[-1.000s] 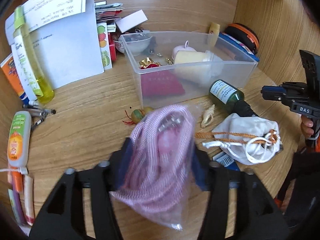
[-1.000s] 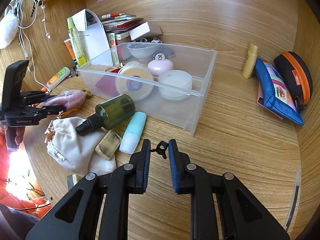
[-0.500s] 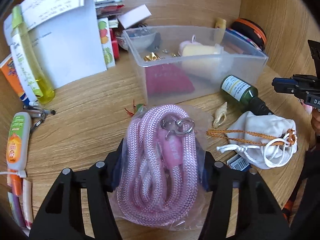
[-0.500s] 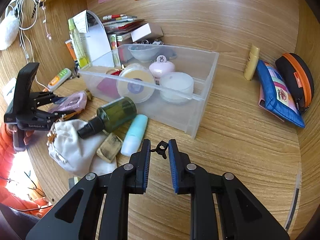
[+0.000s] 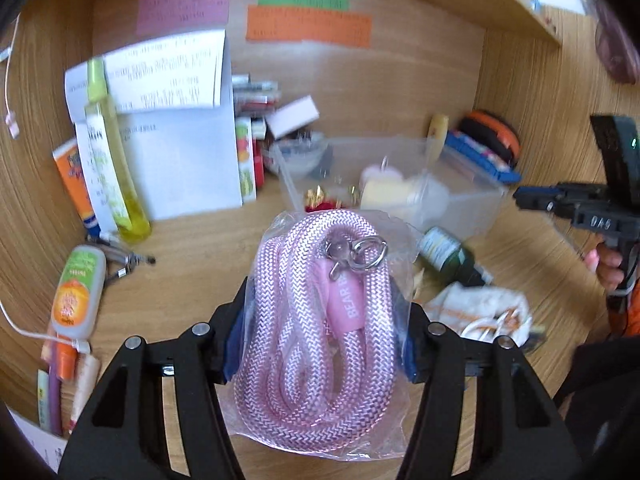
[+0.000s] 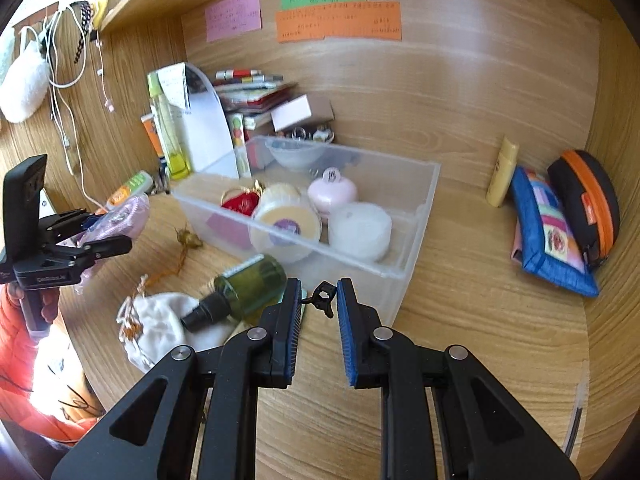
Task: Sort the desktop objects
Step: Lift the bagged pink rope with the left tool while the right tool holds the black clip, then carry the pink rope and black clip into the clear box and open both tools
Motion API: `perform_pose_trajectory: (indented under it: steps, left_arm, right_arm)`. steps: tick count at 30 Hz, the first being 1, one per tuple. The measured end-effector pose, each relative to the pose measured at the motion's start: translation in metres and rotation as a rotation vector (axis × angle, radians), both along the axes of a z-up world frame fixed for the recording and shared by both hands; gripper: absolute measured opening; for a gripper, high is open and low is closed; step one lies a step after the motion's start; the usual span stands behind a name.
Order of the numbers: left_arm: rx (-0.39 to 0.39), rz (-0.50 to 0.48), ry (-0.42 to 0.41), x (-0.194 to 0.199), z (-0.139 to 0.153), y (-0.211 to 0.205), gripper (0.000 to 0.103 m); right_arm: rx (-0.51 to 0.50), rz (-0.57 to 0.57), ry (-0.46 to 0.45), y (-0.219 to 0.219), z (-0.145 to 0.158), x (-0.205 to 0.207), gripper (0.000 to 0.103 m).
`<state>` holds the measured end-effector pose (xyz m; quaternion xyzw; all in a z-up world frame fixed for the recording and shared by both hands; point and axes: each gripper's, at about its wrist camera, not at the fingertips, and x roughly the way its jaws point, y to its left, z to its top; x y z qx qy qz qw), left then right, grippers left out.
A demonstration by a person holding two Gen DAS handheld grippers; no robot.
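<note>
My left gripper [image 5: 320, 300] is shut on a clear bag of coiled pink rope [image 5: 320, 328] and holds it above the desk, in front of the clear plastic bin [image 5: 460, 200]. From the right wrist view the left gripper [image 6: 108, 228] hangs left of the bin [image 6: 416, 240], with the pink rope bag [image 6: 128, 216] between its fingers. My right gripper [image 6: 318, 300] is open and empty above the desk near the bin's front corner, with a small black clip [image 6: 322, 298] lying between its fingertips. The right gripper also shows in the left wrist view [image 5: 532, 198].
A green bottle [image 6: 244, 288], a white drawstring pouch [image 6: 160, 328] and a small dried flower [image 6: 188, 238] lie before the bin. Jars and a red pouch sit inside it. Zip cases [image 6: 560, 232] lean at right. Papers, tubes and a yellow bottle [image 5: 116, 168] stand at left.
My left gripper has lifted the pink rope bag higher and tilted up towards the bin. The right gripper has risen a little and its fingers have opened wider.
</note>
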<state>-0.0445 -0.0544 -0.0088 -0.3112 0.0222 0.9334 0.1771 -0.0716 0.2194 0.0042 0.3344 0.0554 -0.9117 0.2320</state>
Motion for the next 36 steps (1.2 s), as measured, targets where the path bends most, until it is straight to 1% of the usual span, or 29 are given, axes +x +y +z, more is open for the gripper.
perform_pose_trajectory:
  steps: [2,6,9,16,20,23,29,34,36]
  left_arm:
    - [0.023,-0.002,0.030,-0.003,0.010,0.001,0.059]
    - [0.044,-0.004,0.062,-0.012,0.022,0.003,0.059]
    - [0.057,0.000,0.072,-0.023,0.029,0.007,0.059]
    - [0.028,0.015,0.091,-0.061,0.047,0.024,0.059]
    - [0.016,-0.003,0.103,-0.080,0.057,0.038,0.059]
    - [0.022,-0.019,0.100,-0.091,0.060,0.047,0.059]
    - [0.039,-0.030,0.061,-0.118,0.054,0.063,0.059]
    - [0.037,-0.003,0.017,-0.139,0.034,0.068,0.059]
    - [0.033,0.008,-0.019,-0.147,0.022,0.068,0.059]
  right_arm:
    - [-0.010,-0.003,0.013,0.001,0.005,-0.001,0.016]
    - [-0.034,-0.006,0.044,0.002,0.017,-0.006,0.016]
    - [-0.045,-0.010,0.063,0.002,0.025,-0.013,0.016]
    - [-0.053,-0.014,0.067,-0.002,0.037,-0.040,0.016]
    - [-0.059,-0.014,0.066,-0.005,0.042,-0.057,0.016]
    - [-0.065,-0.013,0.062,-0.007,0.045,-0.068,0.016]
    - [-0.065,-0.016,0.039,-0.014,0.044,-0.093,0.016]
    - [-0.067,-0.036,-0.003,-0.016,0.025,-0.108,0.016]
    - [-0.057,-0.043,-0.026,-0.015,0.015,-0.113,0.016]
